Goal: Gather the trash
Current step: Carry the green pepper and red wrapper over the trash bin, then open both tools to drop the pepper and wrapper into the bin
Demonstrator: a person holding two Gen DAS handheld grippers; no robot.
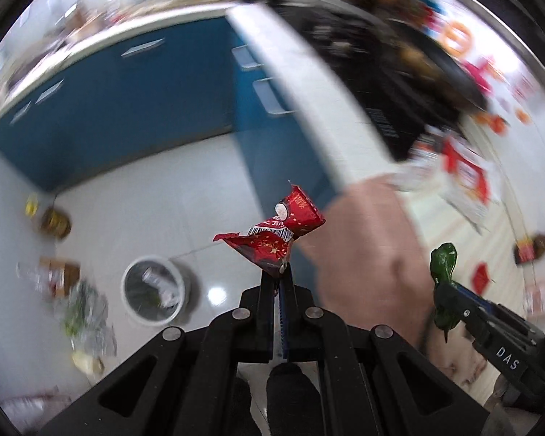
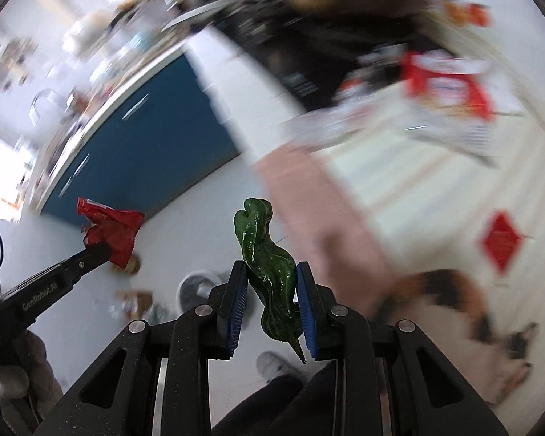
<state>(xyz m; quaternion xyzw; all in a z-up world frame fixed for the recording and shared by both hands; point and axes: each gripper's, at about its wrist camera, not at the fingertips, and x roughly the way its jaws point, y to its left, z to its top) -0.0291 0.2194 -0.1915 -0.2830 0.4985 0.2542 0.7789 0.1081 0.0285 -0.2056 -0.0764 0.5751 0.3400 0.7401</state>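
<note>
Left gripper (image 1: 279, 272) clamping fully shut on crumpled red foil wrapper (image 1: 276, 234); right gripper (image 2: 270, 290) pinching glossy green wrinkled pepper (image 2: 269, 269), jaws partly apart. Both hanging above white floor, round white bin (image 1: 154, 292) below.

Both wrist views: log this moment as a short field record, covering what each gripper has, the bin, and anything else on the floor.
left gripper: shut on red snack wrapper, held up above the floor
right gripper: shut on green pepper, stem end pointing down
trash bin: white, round, on the tiled floor, some trash already inside
floor litter: blurred wrappers and a box lying left of the bin
cat: calico, on the floor to the right
image quality: background motion-blurred
</note>
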